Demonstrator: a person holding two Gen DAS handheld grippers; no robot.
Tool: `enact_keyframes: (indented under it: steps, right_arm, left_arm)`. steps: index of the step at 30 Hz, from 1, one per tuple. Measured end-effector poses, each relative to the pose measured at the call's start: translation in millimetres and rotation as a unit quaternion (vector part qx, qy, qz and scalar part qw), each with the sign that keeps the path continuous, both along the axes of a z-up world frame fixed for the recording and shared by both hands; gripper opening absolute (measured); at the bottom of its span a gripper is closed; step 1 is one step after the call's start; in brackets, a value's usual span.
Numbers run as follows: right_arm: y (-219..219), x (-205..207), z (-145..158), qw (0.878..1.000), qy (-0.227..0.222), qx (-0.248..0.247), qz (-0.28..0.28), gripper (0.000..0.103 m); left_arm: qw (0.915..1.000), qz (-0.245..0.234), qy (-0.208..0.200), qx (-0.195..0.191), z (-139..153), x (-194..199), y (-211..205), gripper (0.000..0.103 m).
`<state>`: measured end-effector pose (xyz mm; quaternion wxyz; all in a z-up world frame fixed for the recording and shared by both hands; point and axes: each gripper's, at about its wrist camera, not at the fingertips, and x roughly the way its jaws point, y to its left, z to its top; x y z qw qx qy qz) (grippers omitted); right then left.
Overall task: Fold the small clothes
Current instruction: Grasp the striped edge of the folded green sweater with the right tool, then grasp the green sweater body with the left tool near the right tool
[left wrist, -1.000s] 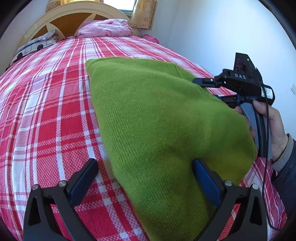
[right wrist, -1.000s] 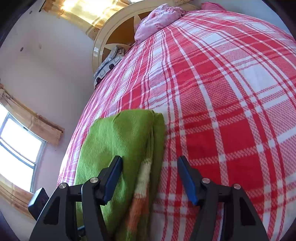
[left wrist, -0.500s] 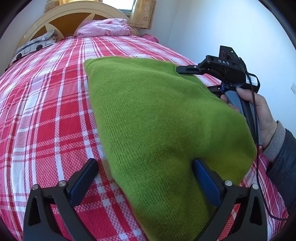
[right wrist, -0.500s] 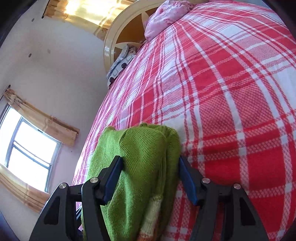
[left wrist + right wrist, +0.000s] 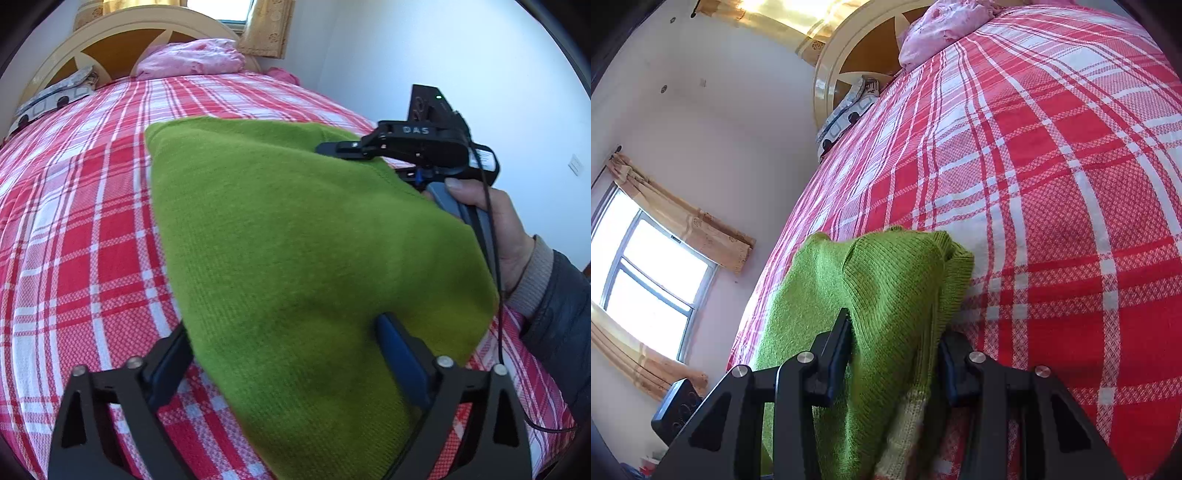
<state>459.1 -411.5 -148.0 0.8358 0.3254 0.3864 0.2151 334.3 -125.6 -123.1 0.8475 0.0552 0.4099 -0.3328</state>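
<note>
Green knit sweater (image 5: 295,251) lies on the bed (image 5: 74,229), on the red-and-white plaid cover, toward the foot end and the bed's right side, well apart from the pink pillow (image 5: 192,61) and headboard (image 5: 110,40). Left to right: left hand-held gripper (image 5: 280,354) sits low at the near end of the sweater, jaws spread wide; the left finger is at the sweater's left edge with fabric lapping over it, the right finger rests on top of the knit. Can't tell whether anything is actually pinched, but the gap is wide, so I read it as released and straddling the hem, likely positioned to pin or take that end. Right hand-held gripper (image 5: 894,354) is clenched on the far right corner: its own view shows the knit bunched between nearly closed jaws, with a pale striped cuff or trim (image 5: 905,424) hanging below. From the left view that gripper (image 5: 347,149) lies over the sweater's right edge, person's hand (image 5: 491,221) on the grip. Probable reason: hold the corner tight so the layer can be lifted or carried over for a fold. Sweater already looks doubled, layered edges showing at the clamp. Long axis runs roughly foot to head of the bed, slightly diagonal, the far end pointing toward the headboard.
</note>
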Motion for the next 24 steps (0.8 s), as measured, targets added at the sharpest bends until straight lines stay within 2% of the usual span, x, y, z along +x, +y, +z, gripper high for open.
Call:
enact_keyframes:
  steps: [3, 8, 14, 18, 24]
  right_arm:
    - [0, -1, -1, 1.0, -0.003, -0.001, -0.001, 0.043]
    - [2, -1, -1, 1.0, -0.008, -0.013, 0.0, 0.043]
    - [4, -2, -1, 1.0, -0.014, -0.022, 0.0, 0.043]
    - [7, -4, 0, 0.999, -0.019, -0.038, -0.002, 0.042]
    - [11, -9, 4, 0.998, -0.034, -0.061, -0.004, 0.036]
  left_arm:
    - [1.0, -0.004, 0.001, -0.001, 0, -1, 0, 0.09]
    - [0.9999, -0.011, 0.001, -0.011, 1, -4, 1, 0.079]
    - [0.9999, -0.011, -0.004, 0.006, 0, -4, -4, 0.079]
    - [0.9997, -0.008, -0.014, 0.016, 1, -6, -6, 0.075]
    - [0.9997, -0.01, -0.015, 0.018, 5, -10, -5, 0.063]
